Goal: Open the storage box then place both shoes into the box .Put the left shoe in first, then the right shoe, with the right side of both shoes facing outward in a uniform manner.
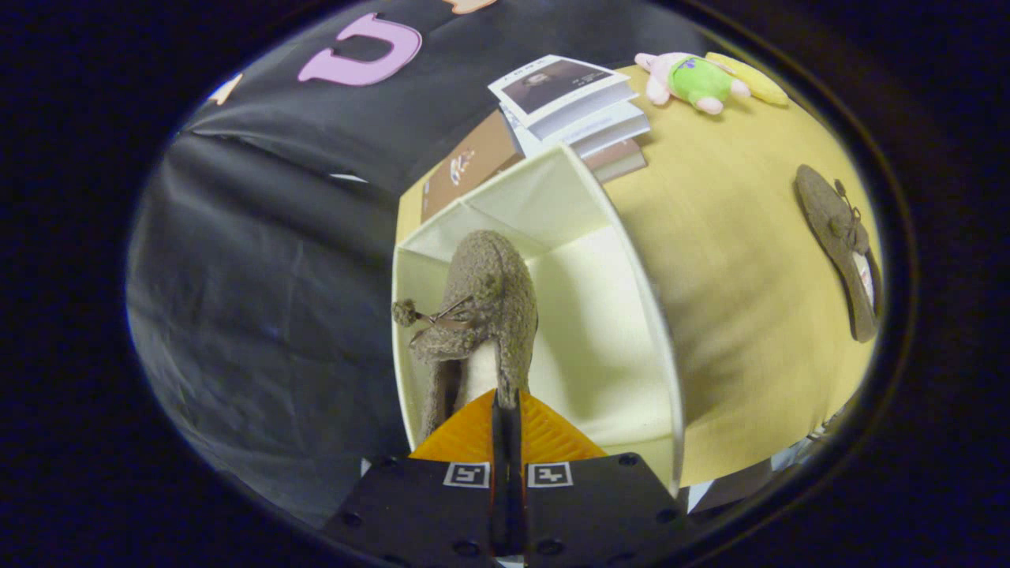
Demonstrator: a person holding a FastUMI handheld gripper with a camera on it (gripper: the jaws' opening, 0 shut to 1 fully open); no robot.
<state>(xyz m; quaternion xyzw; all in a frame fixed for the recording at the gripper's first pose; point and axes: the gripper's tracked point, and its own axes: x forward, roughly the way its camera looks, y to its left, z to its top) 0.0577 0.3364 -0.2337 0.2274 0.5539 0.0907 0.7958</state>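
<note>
Shoe held inside the open storage box

The gripper (pixel 506 410) is nearly closed, its fingers pinching the heel rim of a fuzzy brown shoe (pixel 481 308) that reaches into the open storage box (pixel 631 260) near the table's (pixel 734 315) wall-side edge. The second shoe (pixel 840 244) lies well apart toward the opposite edge; books (pixel 576 102) and a plush toy (pixel 694 79) sit beyond the box.

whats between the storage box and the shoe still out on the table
In the gripper view, only bare table top lies between the storage box and the second shoe. The gripper is shut on the first shoe, inside the box.
</note>
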